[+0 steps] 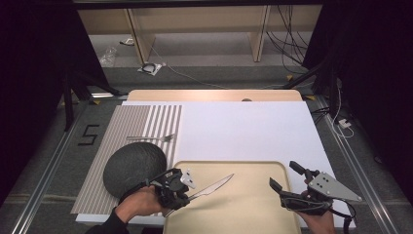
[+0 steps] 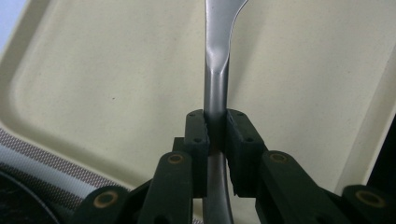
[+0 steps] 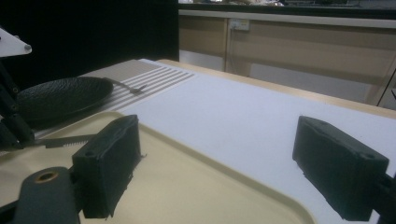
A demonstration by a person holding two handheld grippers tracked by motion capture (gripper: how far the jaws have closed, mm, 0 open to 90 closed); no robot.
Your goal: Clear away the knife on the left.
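left tongs pinching knife over beige tray; right tongs spread; white table.

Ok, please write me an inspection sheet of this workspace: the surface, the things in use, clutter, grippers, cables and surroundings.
Surface: white table top with a grey striped placemat at its left.
Job's things: silver metal table knife held over the beige plastic tray, blade pointing right.
Clutter: dark round textured plate and silver fork lie on the placemat.
Grippers: left gripper has its jaws shut on the knife handle; right gripper has its jaws open and holds nothing, at the tray's right edge.
Cables: black and white cables lie on the floor beyond the table.
Surroundings: wooden shelf frame, dark curtains at both sides.
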